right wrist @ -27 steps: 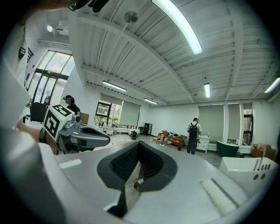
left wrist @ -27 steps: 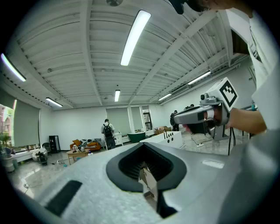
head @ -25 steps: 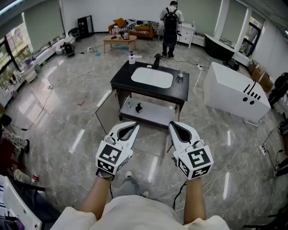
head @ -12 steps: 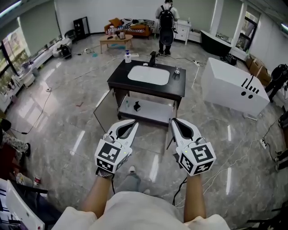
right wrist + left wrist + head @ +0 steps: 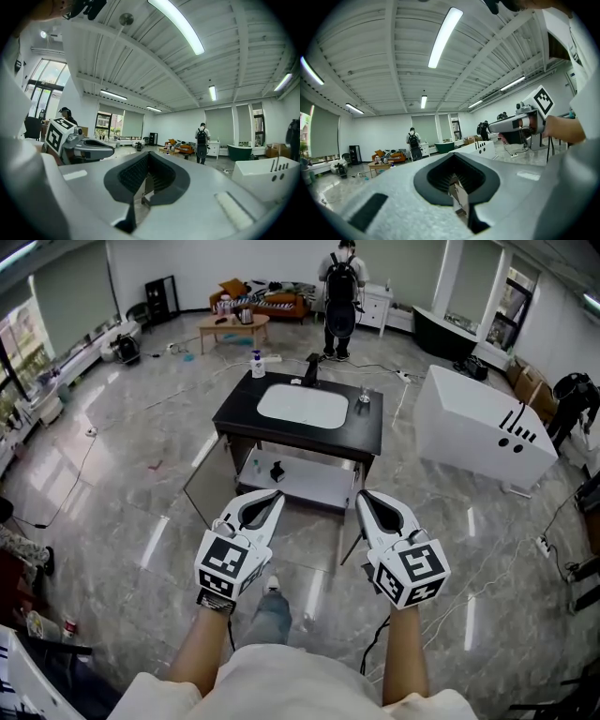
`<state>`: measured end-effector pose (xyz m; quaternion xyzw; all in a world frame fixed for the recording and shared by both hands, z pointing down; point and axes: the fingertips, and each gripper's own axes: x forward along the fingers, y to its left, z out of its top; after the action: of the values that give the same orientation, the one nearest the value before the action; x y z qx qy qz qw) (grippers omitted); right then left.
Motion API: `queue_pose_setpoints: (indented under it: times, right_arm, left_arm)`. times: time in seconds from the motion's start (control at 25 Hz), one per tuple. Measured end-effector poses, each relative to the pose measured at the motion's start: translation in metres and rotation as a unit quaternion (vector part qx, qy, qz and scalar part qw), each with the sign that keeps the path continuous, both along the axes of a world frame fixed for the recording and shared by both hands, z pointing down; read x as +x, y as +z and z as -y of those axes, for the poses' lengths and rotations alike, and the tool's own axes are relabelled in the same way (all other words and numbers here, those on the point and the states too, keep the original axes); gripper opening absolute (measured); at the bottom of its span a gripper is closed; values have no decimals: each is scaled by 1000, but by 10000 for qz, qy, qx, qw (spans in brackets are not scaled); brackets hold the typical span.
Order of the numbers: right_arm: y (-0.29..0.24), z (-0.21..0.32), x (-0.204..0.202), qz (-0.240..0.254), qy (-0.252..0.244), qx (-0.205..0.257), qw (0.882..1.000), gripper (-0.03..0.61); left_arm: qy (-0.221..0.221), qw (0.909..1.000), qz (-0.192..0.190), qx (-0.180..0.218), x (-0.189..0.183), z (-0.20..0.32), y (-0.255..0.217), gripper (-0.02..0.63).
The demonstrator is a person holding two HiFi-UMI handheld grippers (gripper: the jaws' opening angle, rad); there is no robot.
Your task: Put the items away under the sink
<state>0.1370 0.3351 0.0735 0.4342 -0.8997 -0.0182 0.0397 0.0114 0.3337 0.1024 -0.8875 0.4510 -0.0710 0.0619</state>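
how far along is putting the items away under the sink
Done: the cabinet door is open, and a dark item and a smaller pale one sit on the shelf under the sink. In hand: nothing; the left gripper and right gripper are shut, empty, short of the cabinet. Likely left: a bottle and a small object on the countertop.

Head view: high up, tilted steeply down and forward, sink surface (image 5: 370, 427) some way ahead. Left and right gripper views: low, level, facing across the room. All three views share the distant person with backpack (image 5: 337, 277).
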Motion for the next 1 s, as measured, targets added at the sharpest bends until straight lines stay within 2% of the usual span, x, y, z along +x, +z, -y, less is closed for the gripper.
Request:
queue_pose_setpoints:
  times: [0.36,0.6,1.0]
  right_arm:
    - [0,119,-7,-52,187,51,9998,8]
    - [-5,198,-24,60,291,-76,9995,8]
    - [-9,290,-65,-123,19,58,9999,8]
  left_arm:
    - [97,9999,-18,-57,-14,122,8,0]
    - [220,9997,-41,-69,-31,197,-1,0]
    - [456,9989,-50,-98,-53,302,-3,0]
